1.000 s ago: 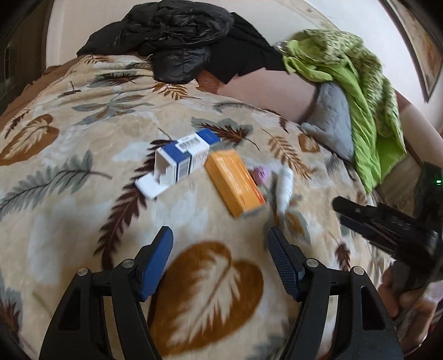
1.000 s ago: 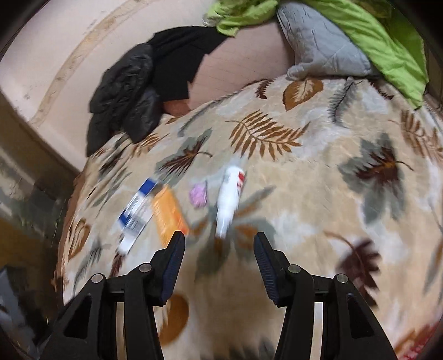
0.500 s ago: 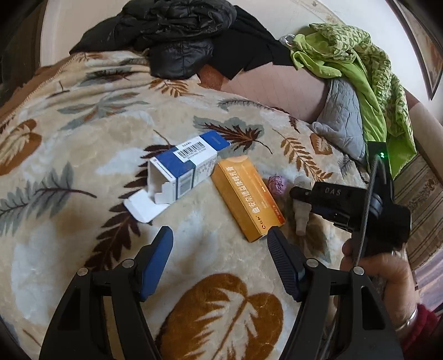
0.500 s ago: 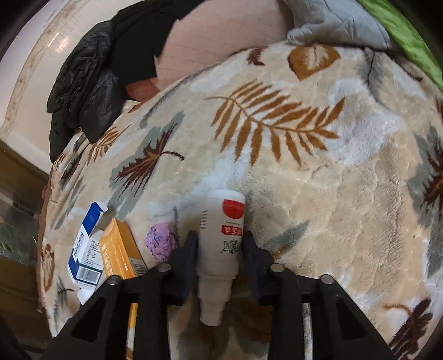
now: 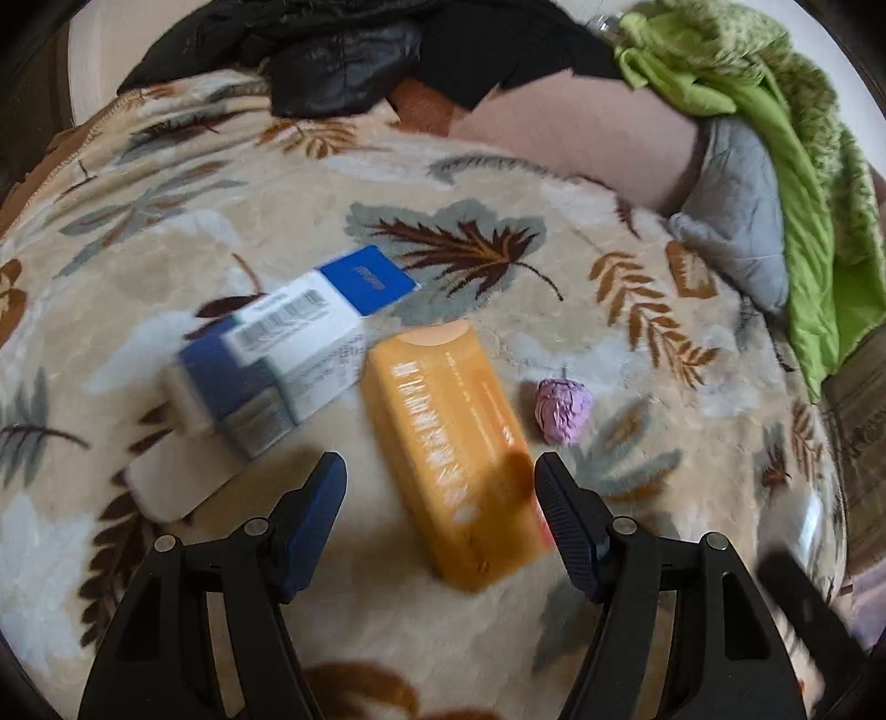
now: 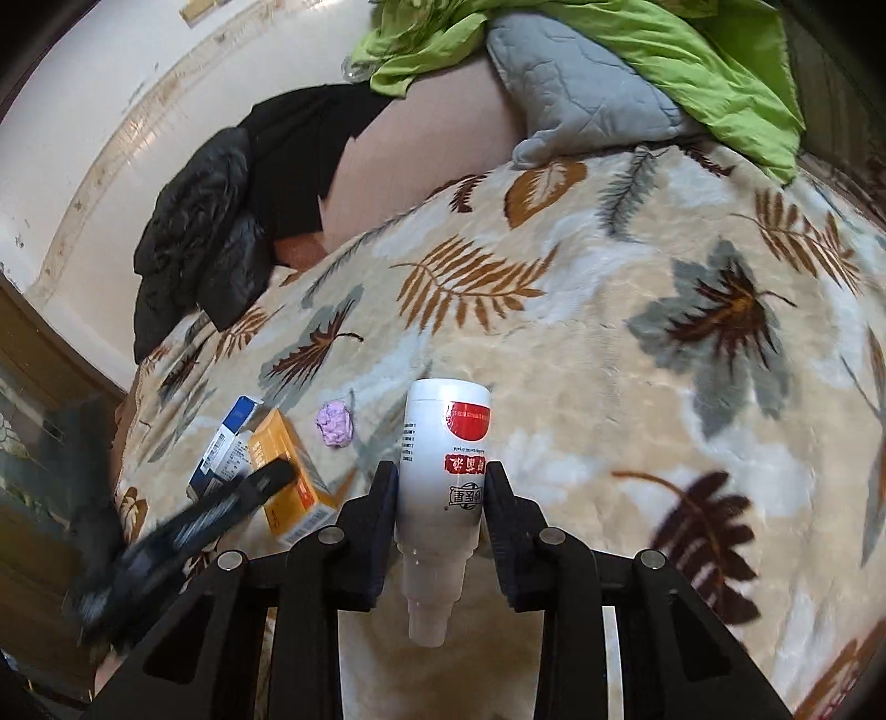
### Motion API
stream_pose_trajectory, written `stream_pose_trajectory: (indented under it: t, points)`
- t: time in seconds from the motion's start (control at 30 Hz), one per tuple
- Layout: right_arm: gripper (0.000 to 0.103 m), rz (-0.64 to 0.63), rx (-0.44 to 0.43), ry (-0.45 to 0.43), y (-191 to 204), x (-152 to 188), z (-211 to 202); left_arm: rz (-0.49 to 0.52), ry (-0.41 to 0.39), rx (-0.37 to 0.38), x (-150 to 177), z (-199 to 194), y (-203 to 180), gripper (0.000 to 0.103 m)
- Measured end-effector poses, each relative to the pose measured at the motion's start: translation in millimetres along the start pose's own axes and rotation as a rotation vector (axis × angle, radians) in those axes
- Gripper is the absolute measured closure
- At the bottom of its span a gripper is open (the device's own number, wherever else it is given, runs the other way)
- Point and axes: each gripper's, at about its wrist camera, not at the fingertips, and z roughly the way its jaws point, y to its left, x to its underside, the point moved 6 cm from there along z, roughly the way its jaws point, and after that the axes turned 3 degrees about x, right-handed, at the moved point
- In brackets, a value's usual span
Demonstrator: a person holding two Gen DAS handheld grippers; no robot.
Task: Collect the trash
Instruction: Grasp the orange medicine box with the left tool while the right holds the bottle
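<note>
My right gripper (image 6: 441,471) is shut on a white bottle (image 6: 446,448) with a red label, nozzle end toward the camera, held clear of the leaf-patterned blanket (image 6: 609,360). On the blanket lie an orange box (image 5: 448,443), an opened blue and white box (image 5: 288,360) and a crumpled purple wad (image 5: 562,410). My left gripper (image 5: 438,462) is open just above the near end of the orange box, one finger on each side, not touching it. In the right wrist view the left gripper (image 6: 221,509) shows as a dark blur over the orange box (image 6: 282,459).
A black jacket (image 5: 343,50) lies at the far edge of the bed. A green cover (image 5: 786,127) and a grey pillow (image 5: 736,205) are piled at the far right. A wall (image 6: 111,83) stands behind the bed.
The right gripper closed on the white bottle and lifted it from beside the purple wad. The left gripper moved forward and down over the orange box, still open.
</note>
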Motion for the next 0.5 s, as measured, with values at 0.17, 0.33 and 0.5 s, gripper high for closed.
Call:
stream_pose_trajectory:
  t: [0.17, 0.33, 0.5]
  points:
    - [0.070, 0.003, -0.017, 0.021, -3.7, 4.1, 6.9, 0.046, 0.013, -0.092, -7.1, 22.6, -8.3, 0.034]
    - [0.071, -0.018, -0.033, 0.013, 1.1, 5.0, 5.5, 0.095, -0.021, -0.053, 0.5, 13.0, -7.6, 0.069]
    - [0.071, -0.028, -0.052, 0.003, 4.7, 12.0, -5.0, 0.111, -0.003, 0.023, 25.3, -5.0, 1.5, 0.080]
